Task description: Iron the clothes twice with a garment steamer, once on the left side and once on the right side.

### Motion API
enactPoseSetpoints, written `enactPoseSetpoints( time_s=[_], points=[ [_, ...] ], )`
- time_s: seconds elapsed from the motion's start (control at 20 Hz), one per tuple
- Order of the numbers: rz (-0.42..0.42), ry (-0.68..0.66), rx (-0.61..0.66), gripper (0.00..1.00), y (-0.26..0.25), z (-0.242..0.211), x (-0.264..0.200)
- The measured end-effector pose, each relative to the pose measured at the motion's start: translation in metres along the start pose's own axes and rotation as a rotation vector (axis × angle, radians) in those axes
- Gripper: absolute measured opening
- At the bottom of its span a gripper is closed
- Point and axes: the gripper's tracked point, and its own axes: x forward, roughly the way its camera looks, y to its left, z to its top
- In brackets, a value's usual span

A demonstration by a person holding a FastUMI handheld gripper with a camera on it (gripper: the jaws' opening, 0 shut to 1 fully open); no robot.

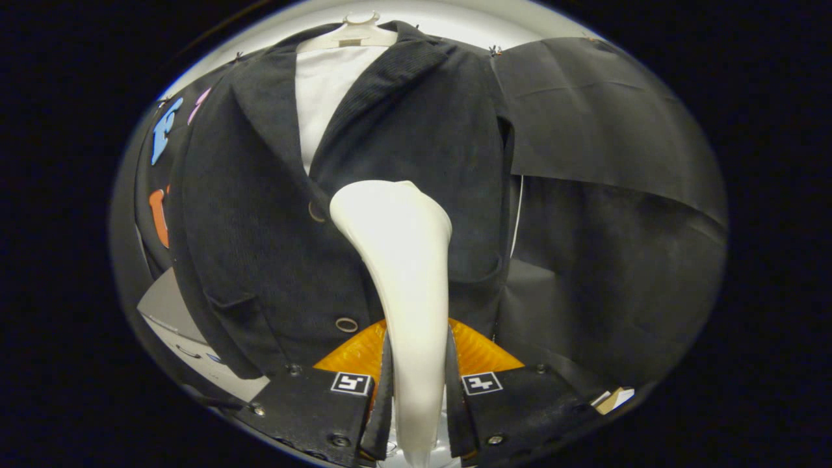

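Support: pale hanger (354, 34), top centre of frame. Dark jacket (260, 227) hangs from it over white shirt (325, 91). Lower left: pale grey surface (166, 305), contents unclear. Bottom centre: gripper (416, 383) fingers clamp white steamer (396, 227) handle.

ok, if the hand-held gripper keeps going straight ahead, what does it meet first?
Probably the dark corduroy jacket: the hand-held gripper is shut on the white steamer, whose head faces the jacket front. Gap unclear.

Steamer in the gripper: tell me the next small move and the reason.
Probably ease the steamer forward and draw it down the jacket. The gripper is shut on its handle, and its head sits near the buttoned front, about mid-chest; whether it touches the cloth cannot be told, so a stroke along one side seems due.
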Motion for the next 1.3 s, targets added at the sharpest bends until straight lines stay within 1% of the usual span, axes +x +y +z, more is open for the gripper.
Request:
enactPoseSetpoints(
  time_s=[0.6, 0.85, 1.3],
  points=[
    [-0.024, 0.071, -0.026, 0.38, -0.002, -0.064, 0.011],
    [-0.004, 0.143, -0.012, 0.38, -0.005, -0.107, 0.016],
    [0.031, 0.229, -0.017, 0.38, -0.017, -0.159, 0.024]
  ],
)
